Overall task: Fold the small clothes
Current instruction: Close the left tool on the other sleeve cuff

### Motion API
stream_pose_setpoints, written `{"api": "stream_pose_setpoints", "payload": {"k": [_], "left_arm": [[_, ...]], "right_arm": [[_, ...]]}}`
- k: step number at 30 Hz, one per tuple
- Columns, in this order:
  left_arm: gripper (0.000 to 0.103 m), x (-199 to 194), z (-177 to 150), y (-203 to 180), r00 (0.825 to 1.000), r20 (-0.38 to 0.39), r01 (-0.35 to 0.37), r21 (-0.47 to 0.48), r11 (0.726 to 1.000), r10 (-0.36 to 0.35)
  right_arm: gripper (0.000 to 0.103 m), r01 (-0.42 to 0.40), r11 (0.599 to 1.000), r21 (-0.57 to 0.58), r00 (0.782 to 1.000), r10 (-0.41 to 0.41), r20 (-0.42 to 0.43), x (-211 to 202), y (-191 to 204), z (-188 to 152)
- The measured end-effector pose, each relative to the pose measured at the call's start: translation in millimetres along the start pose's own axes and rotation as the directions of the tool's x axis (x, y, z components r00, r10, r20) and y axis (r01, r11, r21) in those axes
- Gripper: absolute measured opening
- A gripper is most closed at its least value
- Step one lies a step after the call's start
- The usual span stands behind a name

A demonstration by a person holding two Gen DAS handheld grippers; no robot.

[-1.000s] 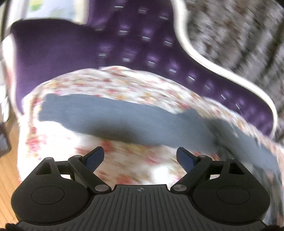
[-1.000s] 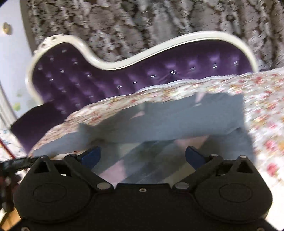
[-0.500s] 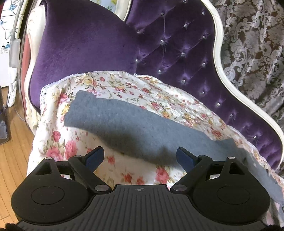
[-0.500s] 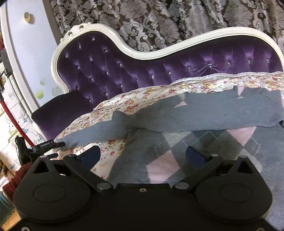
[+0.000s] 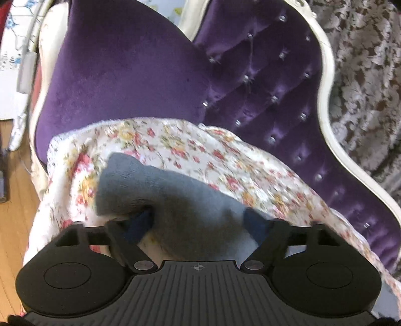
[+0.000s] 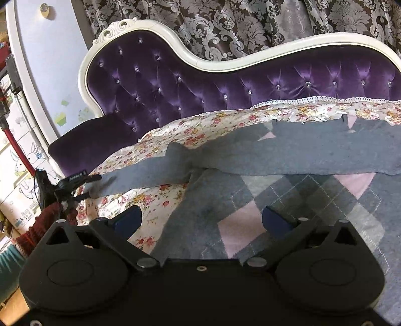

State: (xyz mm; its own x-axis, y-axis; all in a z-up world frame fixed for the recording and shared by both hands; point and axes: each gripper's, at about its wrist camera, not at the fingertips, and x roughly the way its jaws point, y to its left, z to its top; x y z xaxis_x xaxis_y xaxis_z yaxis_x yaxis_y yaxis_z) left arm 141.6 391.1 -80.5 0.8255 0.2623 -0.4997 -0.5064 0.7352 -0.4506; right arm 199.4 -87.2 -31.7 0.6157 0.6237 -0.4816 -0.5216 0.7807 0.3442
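A grey sweater with a pink and grey argyle front lies on a floral cover on a purple sofa. One long grey sleeve stretches out to the left. In the left wrist view the end of that sleeve is bunched between the jaws of my left gripper, which are closing; the pads stand well apart. The same gripper shows small at the sleeve's tip in the right wrist view. My right gripper hangs open over the sweater's body near its left edge, holding nothing.
The sofa's tufted purple back with its white frame rises behind the cover, and a purple armrest closes off the sleeve end. Wooden floor lies off the cover's left edge. A patterned curtain hangs behind.
My left gripper has moved forward onto the sleeve's end and its jaws have narrowed; the flat sleeve is now bunched between them. The right gripper came slightly nearer the sweater and stays open.
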Motion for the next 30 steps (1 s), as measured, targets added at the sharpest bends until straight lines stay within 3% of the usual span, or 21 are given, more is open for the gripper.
{"api": "stream_pose_setpoints", "payload": {"k": [1, 2, 4, 8, 13, 16, 19, 23, 26, 30], "left_arm": [[0.041, 1.3, 2.0, -0.5, 1.000, 0.006, -0.014, -0.012, 1.000, 0.015], [0.009, 4.4, 4.2, 0.2, 1.000, -0.010, -0.014, -0.026, 1.000, 0.014], [0.009, 7.5, 9.1, -0.6, 0.999, -0.039, -0.008, -0.055, 0.998, 0.006], [0.009, -20.2, 25.0, -24.0, 0.999, 0.045, -0.007, 0.026, 1.000, 0.006], [0.008, -65.7, 60.0, -75.5, 0.988, 0.114, 0.087, 0.124, 0.988, -0.102], [0.008, -89.8, 79.0, -122.8, 0.970, 0.146, 0.157, 0.229, 0.961, -0.194], [0.009, -106.4, 90.2, -177.7, 0.945, 0.154, 0.226, 0.328, 0.917, -0.287], [0.009, -110.0, 86.2, -259.8, 0.907, 0.122, 0.311, 0.453, 0.836, -0.403], [0.009, -104.5, 63.9, -319.0, 0.874, 0.072, 0.375, 0.529, 0.761, -0.480], [0.009, -87.1, 12.4, -386.0, 0.826, -0.054, 0.488, 0.567, 0.664, -0.561]], "right_arm": [[0.102, -0.001, 1.000, 0.001, 1.000, 0.001, -0.002, -0.3, 0.2, -0.7], [0.102, -0.002, 1.000, 0.004, 1.000, 0.002, -0.002, -0.4, -0.4, -1.2], [0.102, 0.001, 1.000, 0.008, 1.000, -0.001, -0.006, -1.1, -1.1, -2.5], [0.102, 0.013, 1.000, 0.020, 1.000, -0.013, -0.008, -4.9, -5.4, -4.2], [0.102, 0.026, 0.998, 0.053, 1.000, -0.026, 0.006, -14.7, -15.6, -7.0], [0.103, 0.025, 0.996, 0.080, 1.000, -0.026, 0.011, -20.6, -21.8, -10.9], [0.102, 0.022, 0.995, 0.102, 1.000, -0.024, 0.020, -27.7, -26.9, -15.8], [0.102, 0.028, 0.989, 0.142, 0.999, -0.032, 0.027, -37.0, -35.4, -22.3], [0.102, 0.029, 0.985, 0.169, 0.999, -0.035, 0.034, -45.3, -42.2, -26.3], [0.102, 0.033, 0.982, 0.188, 0.997, -0.046, 0.062, -59.5, -50.7, -31.2]]}}
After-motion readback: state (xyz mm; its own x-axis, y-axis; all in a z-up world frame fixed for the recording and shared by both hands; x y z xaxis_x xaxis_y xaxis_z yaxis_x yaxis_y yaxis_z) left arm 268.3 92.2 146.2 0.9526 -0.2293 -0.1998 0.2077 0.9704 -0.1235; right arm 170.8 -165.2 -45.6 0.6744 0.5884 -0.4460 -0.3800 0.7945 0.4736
